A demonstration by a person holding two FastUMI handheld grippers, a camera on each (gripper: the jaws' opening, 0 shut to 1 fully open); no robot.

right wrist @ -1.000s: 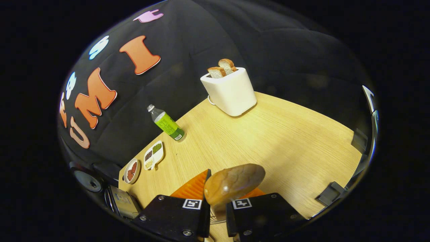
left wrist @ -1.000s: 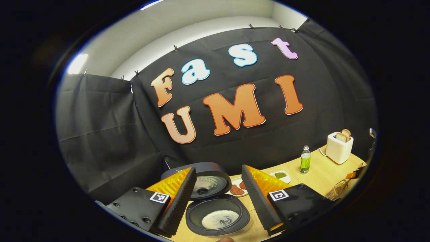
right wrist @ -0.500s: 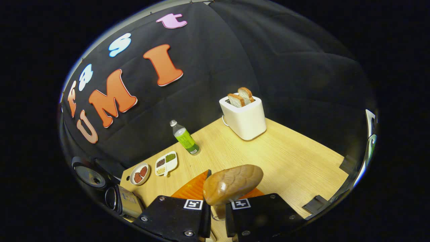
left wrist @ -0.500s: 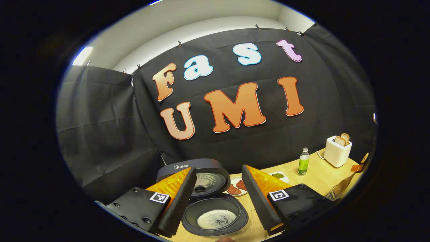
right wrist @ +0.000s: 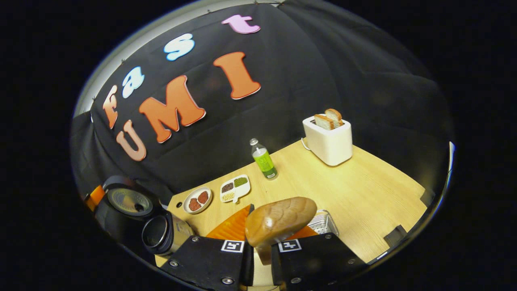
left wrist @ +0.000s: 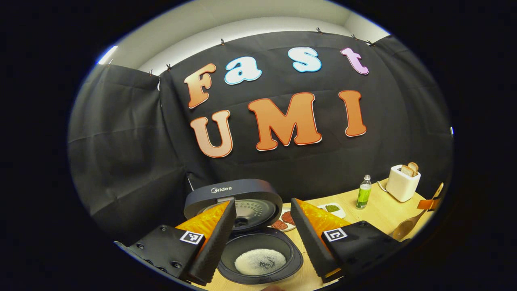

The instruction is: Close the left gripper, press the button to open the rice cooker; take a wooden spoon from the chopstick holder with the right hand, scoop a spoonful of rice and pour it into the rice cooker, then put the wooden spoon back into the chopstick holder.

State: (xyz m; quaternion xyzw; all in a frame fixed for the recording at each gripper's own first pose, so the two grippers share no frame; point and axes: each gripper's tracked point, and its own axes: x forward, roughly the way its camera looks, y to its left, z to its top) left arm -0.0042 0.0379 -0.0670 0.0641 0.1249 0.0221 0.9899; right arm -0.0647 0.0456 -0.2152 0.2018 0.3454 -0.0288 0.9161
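Jaws of right gripper clamped on wooden spoon; left gripper jaws apart above open rice cooker, rice inside

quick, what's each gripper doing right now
Left gripper: open, holding nothing, over the open rice cooker.
Right gripper: shut on the wooden spoon.

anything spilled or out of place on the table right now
Nothing stands out. The rice cooker stands open with rice inside its pot, the wooden spoon is clamped in the right gripper, and the bottle and toaster stand upright.
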